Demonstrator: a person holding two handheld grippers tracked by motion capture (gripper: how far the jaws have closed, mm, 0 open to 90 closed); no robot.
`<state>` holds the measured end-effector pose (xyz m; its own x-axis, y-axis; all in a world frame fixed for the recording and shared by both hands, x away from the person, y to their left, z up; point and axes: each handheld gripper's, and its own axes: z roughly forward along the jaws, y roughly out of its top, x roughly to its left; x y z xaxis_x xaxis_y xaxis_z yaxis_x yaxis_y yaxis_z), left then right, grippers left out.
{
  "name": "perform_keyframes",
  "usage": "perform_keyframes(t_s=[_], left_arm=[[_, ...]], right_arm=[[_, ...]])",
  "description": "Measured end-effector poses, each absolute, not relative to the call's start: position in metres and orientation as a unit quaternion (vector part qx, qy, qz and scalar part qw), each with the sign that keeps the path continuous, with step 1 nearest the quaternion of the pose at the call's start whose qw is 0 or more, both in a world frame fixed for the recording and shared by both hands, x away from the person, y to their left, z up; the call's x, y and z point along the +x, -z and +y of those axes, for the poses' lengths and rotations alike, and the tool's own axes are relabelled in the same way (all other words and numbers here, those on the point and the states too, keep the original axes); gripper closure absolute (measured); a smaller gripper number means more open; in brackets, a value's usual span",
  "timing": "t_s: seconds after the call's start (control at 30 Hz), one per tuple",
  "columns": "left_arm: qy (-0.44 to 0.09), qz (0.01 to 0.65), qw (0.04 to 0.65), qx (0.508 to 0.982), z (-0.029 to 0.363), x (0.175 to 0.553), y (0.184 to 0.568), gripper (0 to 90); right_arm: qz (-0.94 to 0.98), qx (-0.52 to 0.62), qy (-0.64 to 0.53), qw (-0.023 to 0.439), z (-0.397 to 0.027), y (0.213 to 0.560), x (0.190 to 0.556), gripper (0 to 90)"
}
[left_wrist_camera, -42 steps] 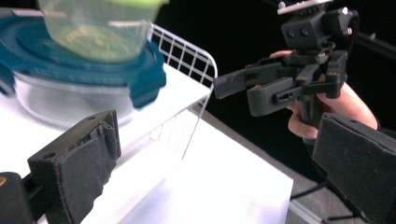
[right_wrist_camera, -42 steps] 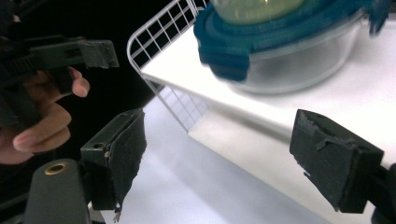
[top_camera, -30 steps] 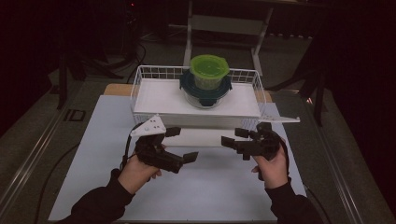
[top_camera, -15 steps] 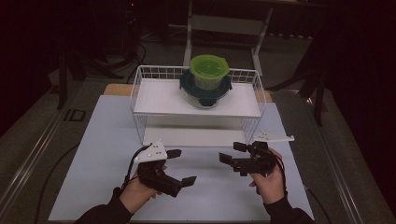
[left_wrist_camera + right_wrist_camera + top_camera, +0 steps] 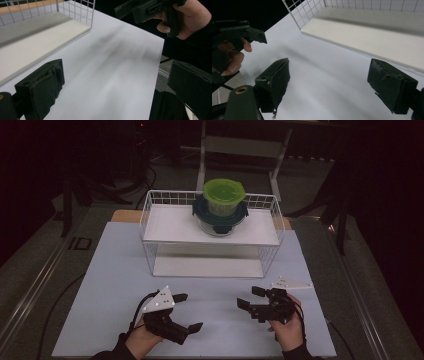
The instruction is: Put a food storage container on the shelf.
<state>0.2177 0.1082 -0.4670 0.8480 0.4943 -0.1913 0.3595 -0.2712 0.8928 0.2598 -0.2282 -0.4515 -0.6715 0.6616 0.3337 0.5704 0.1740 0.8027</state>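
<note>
In the high view, the left gripper (image 5: 184, 311) is held low over the near left part of the white table (image 5: 115, 285), its jaws spread wide with nothing between them. The right gripper (image 5: 251, 297) is held over the near right part, well apart from the left one, and its jaws are likewise parted and empty. A white wire rack (image 5: 150, 215) is set farther back at the middle of the table. On its upper shelf a stack of containers (image 5: 220, 217) is placed, topped by a green lid (image 5: 224, 191). The stack is well apart from both grippers.

In the left gripper view, the two black jaws are seen far apart over bare table (image 5: 117, 62). A corner of the rack (image 5: 75, 11) is seen at upper left, and the right gripper (image 5: 125, 8) in its hand at upper right.

In the right gripper view, the jaws are seen wide open above the table (image 5: 324, 75). The rack (image 5: 312, 12) with its lower shelf is seen at the top, the left gripper (image 5: 259, 36) at the left edge.
</note>
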Motion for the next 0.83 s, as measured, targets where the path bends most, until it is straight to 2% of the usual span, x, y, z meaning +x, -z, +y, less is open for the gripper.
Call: perform_keyframes(t_s=[0.27,0.5,0.83], left_arm=[[-0.064,0.271,0.542,0.793,0.112,0.213,0.484,0.3],[-0.087,0.272,0.534,0.796,0.120,0.211,0.499,0.3],[-0.088,0.267,0.541,0.792,0.120,0.212,0.500,0.3]], right_arm=[[0.772,0.405,-0.486,0.060,-0.238,0.470,0.252,17.5],[0.776,0.405,-0.477,0.074,-0.247,0.483,0.247,17.5],[0.780,0.403,-0.472,0.074,-0.247,0.490,0.252,17.5]])
